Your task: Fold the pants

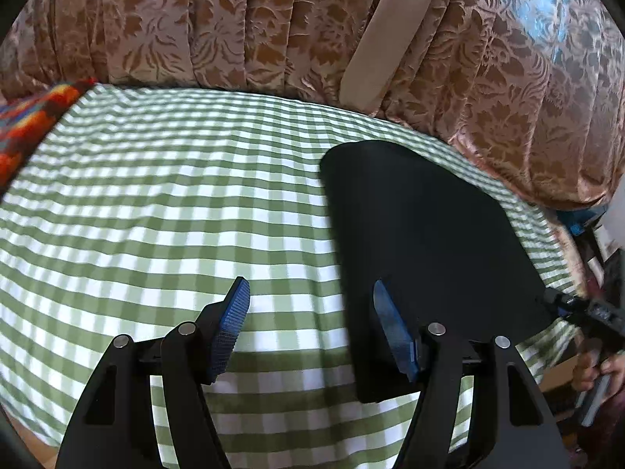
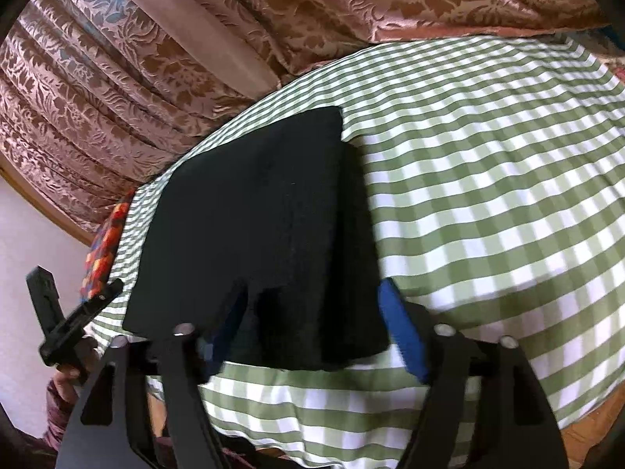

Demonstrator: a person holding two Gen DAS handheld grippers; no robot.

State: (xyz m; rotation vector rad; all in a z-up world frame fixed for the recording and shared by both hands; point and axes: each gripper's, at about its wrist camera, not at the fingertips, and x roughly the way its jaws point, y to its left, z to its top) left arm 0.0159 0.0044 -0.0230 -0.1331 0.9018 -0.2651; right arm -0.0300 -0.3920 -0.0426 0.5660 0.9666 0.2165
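Blue pads on the left gripper [image 1: 312, 326] stand wide apart with nothing between them; they hang over the green-and-white checked cloth [image 1: 156, 203], and its right-hand pad sits just at the near left edge of the black pants [image 1: 422, 234] without pinching it. The right gripper [image 2: 312, 328] is also spread wide, straddling the near edge of the pants [image 2: 254, 215]; fabric lies between its pads, but neither pad looks pressed on it, so I judge it to be holding nothing.

The pants lie flat as a compact dark rectangle on the checked cloth, toward the side where the brown patterned curtain [image 1: 273, 19] hangs behind. They look already folded, perhaps with one fold left to make.

Risk, as I judge it: if either tool closes now, it may catch only the top layer, and lifting would peel the stack open. A pad dragged across the loose checked cloth could also bunch it and skew the pants. A bright orange-red patterned fabric [image 1: 27, 125] lies at the far left edge, well clear.
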